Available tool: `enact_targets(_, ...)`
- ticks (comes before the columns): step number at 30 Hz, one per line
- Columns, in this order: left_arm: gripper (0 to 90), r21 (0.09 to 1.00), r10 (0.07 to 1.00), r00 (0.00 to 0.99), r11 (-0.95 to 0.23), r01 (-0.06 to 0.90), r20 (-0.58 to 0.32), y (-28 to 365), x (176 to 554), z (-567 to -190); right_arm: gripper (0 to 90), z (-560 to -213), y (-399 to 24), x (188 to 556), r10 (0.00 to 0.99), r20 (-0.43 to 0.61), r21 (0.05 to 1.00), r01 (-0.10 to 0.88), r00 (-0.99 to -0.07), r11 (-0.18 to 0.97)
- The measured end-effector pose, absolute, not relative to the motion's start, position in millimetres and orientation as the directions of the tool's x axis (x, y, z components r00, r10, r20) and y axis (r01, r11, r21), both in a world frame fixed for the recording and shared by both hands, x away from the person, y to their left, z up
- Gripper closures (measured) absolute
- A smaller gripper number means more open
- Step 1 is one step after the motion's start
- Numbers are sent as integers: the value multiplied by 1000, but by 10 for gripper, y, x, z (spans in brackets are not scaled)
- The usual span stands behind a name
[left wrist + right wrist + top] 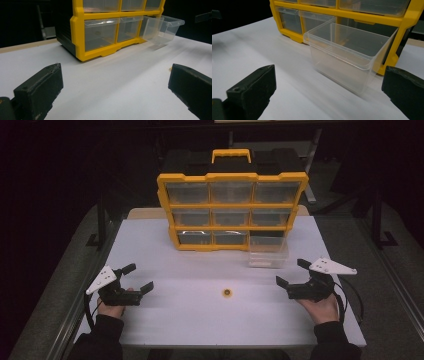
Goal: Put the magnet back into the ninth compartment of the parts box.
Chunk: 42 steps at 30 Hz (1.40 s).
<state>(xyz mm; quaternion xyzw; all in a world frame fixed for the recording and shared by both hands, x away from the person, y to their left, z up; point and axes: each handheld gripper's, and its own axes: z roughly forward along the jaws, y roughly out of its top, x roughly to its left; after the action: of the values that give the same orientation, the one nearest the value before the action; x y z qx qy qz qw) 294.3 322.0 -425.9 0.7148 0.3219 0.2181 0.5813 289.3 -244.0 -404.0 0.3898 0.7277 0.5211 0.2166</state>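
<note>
A yellow organizer (232, 210) with clear drawers stands upright at the back of the white table (200, 320). Its bottom right drawer (268, 251) is pulled out; the drawer (347, 56) looks empty, and it also shows at the right of the cabinet (162, 28). A small round yellow-brown piece (227, 293) lies on the table in front. My left gripper (137, 277) rests open at the left, a hand under it. My right gripper (292, 272) rests open at the right, facing the pulled-out drawer with nothing between its jaws.
The organizer (100, 32) has a yellow handle (231, 154) on top. Table edges run close beside both hands. Dark floor and metal frame legs (101, 215) surround the table.
</note>
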Motion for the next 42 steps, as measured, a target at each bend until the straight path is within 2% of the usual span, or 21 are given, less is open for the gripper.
enact_targets(30, 0, 972, 738, 674, -122, 198, -45, 3230, 2943, -4259, 0, -4066, -2324, 2916, 764, 93, 905, 374, -638, 203)
enact_targets(35, 0, 972, 755, 650, -85, 217, -79, 3281, 2951, -4275, 0, -4045, -2282, 2917, 764, 82, 899, 379, -641, 221)
enact_targets(42, 0, 973, 760, 645, -82, 214, -78, 3290, 2948, -4271, 0, -3977, -2249, 2949, 761, 80, 896, 381, -644, 229)
